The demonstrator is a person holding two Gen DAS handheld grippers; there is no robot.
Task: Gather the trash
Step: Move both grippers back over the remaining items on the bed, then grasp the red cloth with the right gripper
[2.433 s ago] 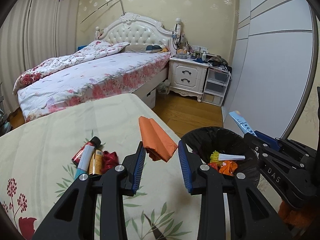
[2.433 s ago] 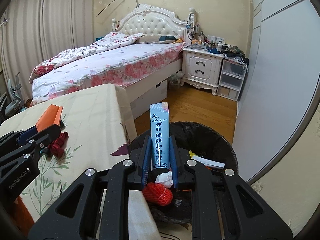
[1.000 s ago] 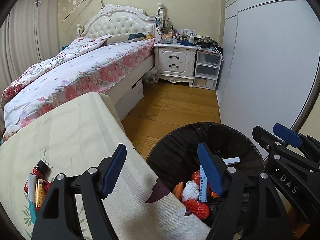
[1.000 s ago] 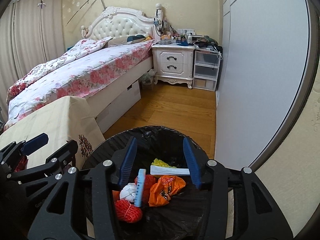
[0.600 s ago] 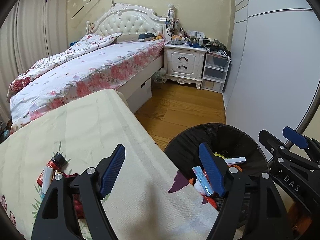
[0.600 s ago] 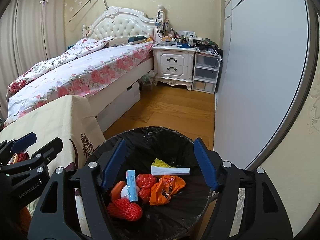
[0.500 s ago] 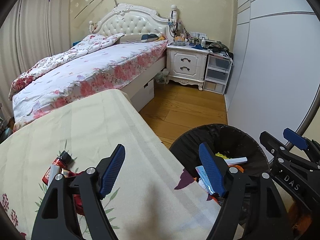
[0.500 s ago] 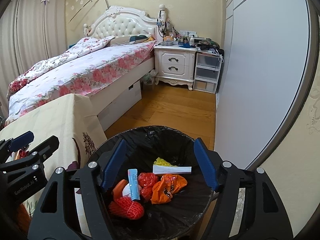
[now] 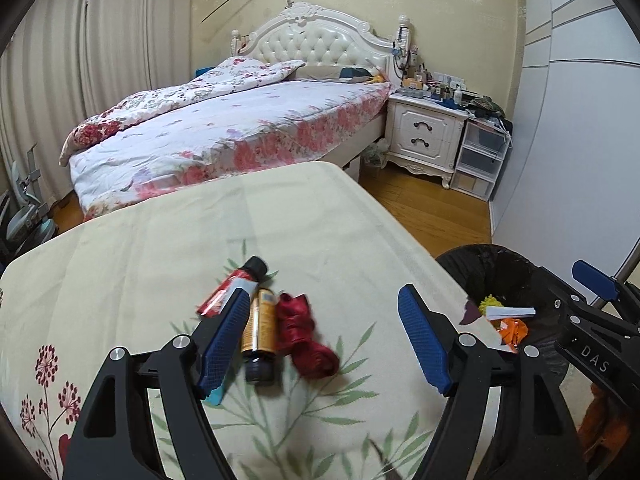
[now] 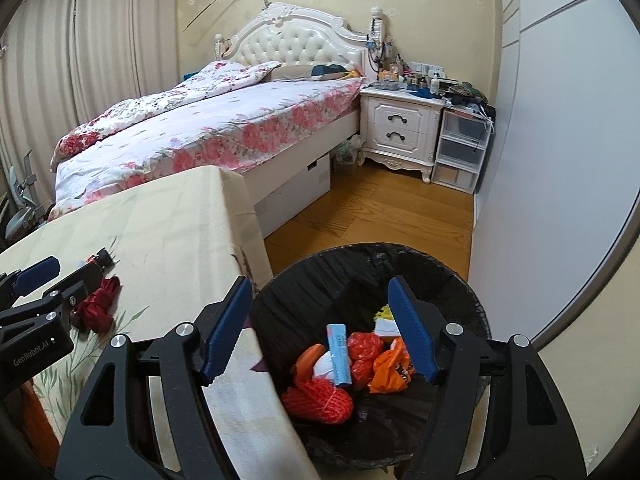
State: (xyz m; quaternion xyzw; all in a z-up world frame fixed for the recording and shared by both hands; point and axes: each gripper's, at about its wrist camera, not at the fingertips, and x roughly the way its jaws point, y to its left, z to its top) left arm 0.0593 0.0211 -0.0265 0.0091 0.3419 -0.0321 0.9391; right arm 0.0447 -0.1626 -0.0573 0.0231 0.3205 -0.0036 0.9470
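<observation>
Both pairs of jaws stand apart with nothing between them. The left gripper (image 9: 324, 336) hangs over the table (image 9: 120, 264), its fingers framing a small pile of trash; the right gripper (image 10: 320, 326) hangs over the bin (image 10: 360, 256) beside the table's edge.

The trash left on the table lies together near the left finger: a red tube (image 9: 232, 286) with a black cap, a brown bottle (image 9: 260, 332) touching it, and a dark red rope bundle (image 9: 304, 336) against the bottle. A teal bit (image 9: 214, 396) shows under the left finger; what it belongs to is unclear. In the bin lie an orange-red net (image 10: 320, 396), a light blue tube (image 10: 339, 354), an orange wrapper (image 10: 390, 368), a white slip (image 10: 386, 326) and something yellow (image 10: 384, 312).

By the look of it, a drop into the bin is done and the step in hand is the reach for the next piece. The next move calls for lowering the left gripper so its fingers straddle one item, most readily the rope or the bottle, without shoving the neighbours, then closing.

Readable writing: "DAS" (image 9: 594, 358) on the right gripper's body, "GenRobot.AI" (image 10: 32, 354) on the left one's. The bottle's label and the tube's print are too blurred to read.
</observation>
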